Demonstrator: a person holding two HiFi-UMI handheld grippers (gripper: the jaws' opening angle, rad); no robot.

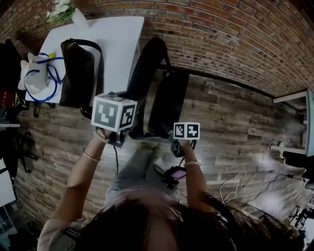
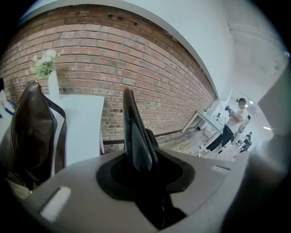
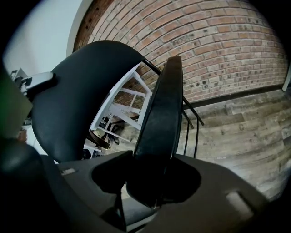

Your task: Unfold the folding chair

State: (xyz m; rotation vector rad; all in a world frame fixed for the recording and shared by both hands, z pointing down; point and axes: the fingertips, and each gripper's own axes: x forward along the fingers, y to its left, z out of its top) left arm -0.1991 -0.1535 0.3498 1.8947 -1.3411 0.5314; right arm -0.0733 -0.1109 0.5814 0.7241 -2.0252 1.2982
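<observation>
The black folding chair point(image 1: 157, 93) stands on the wood floor in front of me, its two padded panels set apart in a narrow V. My left gripper point(image 1: 128, 135) is shut on the near end of the left panel point(image 2: 135, 132); in the left gripper view that gripper point(image 2: 141, 173) has the panel's thin edge running up from between its jaws. My right gripper point(image 1: 171, 142) is shut on the near end of the right panel point(image 3: 159, 123). In the right gripper view that gripper point(image 3: 152, 182) holds this panel edge-on, with the other rounded panel point(image 3: 77, 100) to its left.
A white table point(image 1: 117, 34) stands left of the chair, bearing a black bag point(image 1: 78, 73), a flower vase point(image 1: 61, 12) and a blue cable bundle point(image 1: 39, 78). A brick wall point(image 1: 235, 39) runs behind. Cables point(image 1: 245, 181) lie on the floor at right. A person point(image 2: 232, 127) stands far off.
</observation>
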